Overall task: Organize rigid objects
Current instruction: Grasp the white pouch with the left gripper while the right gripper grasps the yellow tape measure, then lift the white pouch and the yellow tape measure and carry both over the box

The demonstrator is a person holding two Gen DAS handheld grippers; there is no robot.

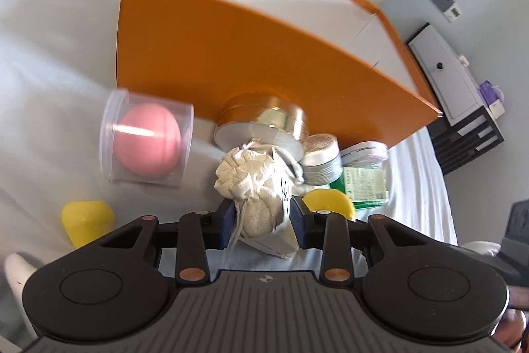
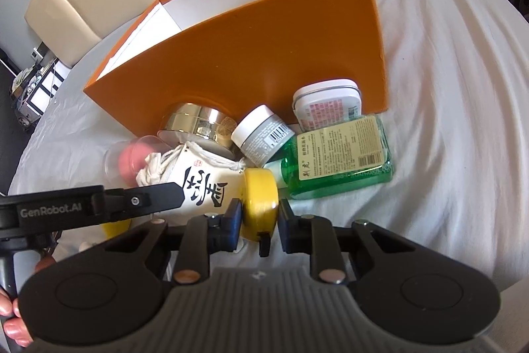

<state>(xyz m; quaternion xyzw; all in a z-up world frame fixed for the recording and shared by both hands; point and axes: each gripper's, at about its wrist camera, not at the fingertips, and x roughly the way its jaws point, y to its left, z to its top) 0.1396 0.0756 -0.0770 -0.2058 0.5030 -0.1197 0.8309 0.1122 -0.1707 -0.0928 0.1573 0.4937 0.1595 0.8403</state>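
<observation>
My left gripper [image 1: 263, 217] is shut on a cream cloth pouch [image 1: 254, 184] tied with string, its blue pads pressing both sides. In the right wrist view the same pouch [image 2: 201, 177] shows black characters, and a left finger [image 2: 158, 196] lies across it. My right gripper [image 2: 259, 217] is shut on a yellow disc-shaped case [image 2: 259, 200], which also shows as the yellow disc [image 1: 329, 200] beside the pouch. Just behind both stands an open orange box [image 1: 231, 38] with a white inside.
Against the orange box [image 2: 264, 55] lie a gold tin [image 2: 198, 124], a grey jar [image 2: 261, 134], a white tin [image 2: 327, 105] and a green bottle [image 2: 337, 161]. A pink ball in a clear tub [image 1: 147, 141] and a yellow block [image 1: 86, 217] lie left. All rest on a white sheet [image 2: 446, 121].
</observation>
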